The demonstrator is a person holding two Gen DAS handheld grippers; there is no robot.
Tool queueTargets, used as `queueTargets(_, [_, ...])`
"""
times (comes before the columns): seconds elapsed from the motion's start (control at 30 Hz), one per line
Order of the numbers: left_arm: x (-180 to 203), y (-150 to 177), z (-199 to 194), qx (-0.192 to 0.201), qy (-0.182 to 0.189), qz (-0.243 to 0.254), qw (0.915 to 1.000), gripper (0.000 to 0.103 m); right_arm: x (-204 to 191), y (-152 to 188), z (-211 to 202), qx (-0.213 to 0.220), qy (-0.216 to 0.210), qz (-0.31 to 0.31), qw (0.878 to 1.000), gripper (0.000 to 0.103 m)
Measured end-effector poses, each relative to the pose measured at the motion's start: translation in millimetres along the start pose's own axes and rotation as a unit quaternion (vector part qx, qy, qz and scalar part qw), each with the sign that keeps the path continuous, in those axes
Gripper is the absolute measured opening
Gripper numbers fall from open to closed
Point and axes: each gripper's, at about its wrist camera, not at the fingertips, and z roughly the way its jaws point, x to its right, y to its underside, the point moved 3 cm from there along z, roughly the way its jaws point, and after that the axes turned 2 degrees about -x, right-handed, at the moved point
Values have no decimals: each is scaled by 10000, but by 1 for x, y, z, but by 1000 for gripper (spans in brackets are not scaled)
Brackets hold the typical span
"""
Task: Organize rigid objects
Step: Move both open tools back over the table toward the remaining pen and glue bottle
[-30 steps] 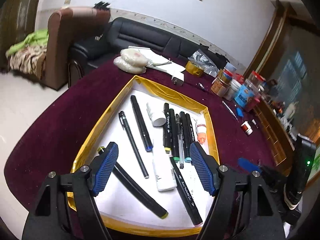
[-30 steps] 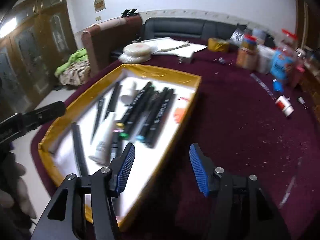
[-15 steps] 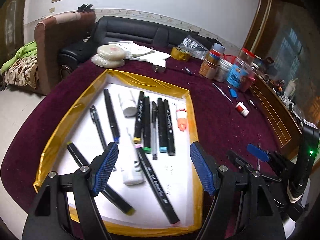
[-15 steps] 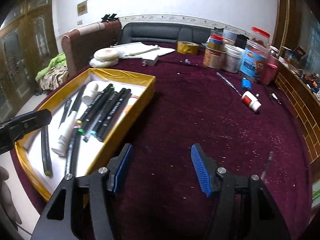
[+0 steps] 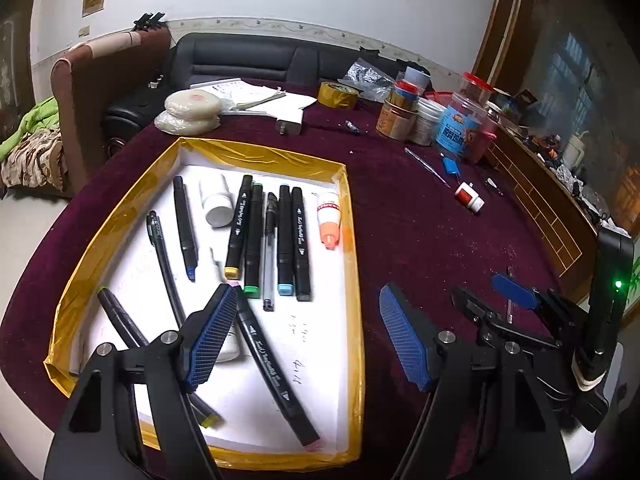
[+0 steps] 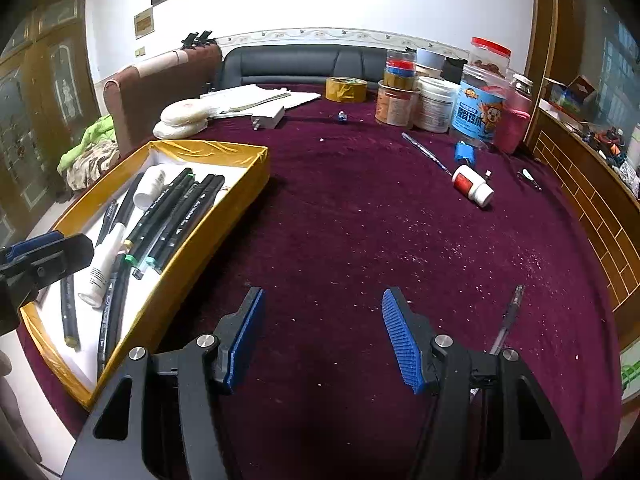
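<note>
A gold-rimmed tray (image 5: 353, 240) with a white floor holds several black markers (image 5: 285, 240), pens, a white bottle (image 5: 218, 204) and an orange-tipped tube (image 5: 329, 220). My left gripper (image 5: 308, 312) hangs open and empty over the tray's near right corner, its right finger past the rim. In the right wrist view the tray (image 6: 200, 248) lies to the left. My right gripper (image 6: 323, 304) stands open and empty over bare maroon cloth. A clear pen (image 6: 508, 318) lies just right of it. Farther off lie a red-and-white bottle (image 6: 472, 186) and a thin pen (image 6: 426, 152).
Jars and tubs (image 6: 436, 100) crowd the back right of the table, with a tape roll (image 6: 346, 89), a white charger (image 6: 269, 117), papers and round white packs (image 6: 182, 118) behind the tray. A small blue item (image 6: 464, 152) lies near the jars. Sofas stand beyond.
Both grippers have moved to the right. The right one has left the tray's edge and now hangs over open cloth. The left one's right finger has crossed the tray's right rim.
</note>
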Motion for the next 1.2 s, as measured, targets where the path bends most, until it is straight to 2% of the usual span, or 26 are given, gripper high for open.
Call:
queueTargets(0.53, [25,7,9,-210,117,150,9996,74,18,3,3,-77,49,83,9999,56])
queueTargets(0.73, [52,15,15,-362,442,384,9976,74,76,-1,7,-233,243,520,9981,56])
queueTargets(0.87, [69,22,21,-556,756,508,9943,74,135,1,10,-373,353,943,9942,56])
queueTargets(1.0, [85,31,27,-701,1051,688,9896,74,192,-10,16,-383,638,1224,9897,56])
queueTargets(1.1, [91,37,33,-849,1194,731,9865,74,217,-25,26,-410,488,1409,9880,56])
queueTargets(1.2, [95,41,37,-975,1278,751,9841,74,222,-45,43,-458,273,1411,9885,56])
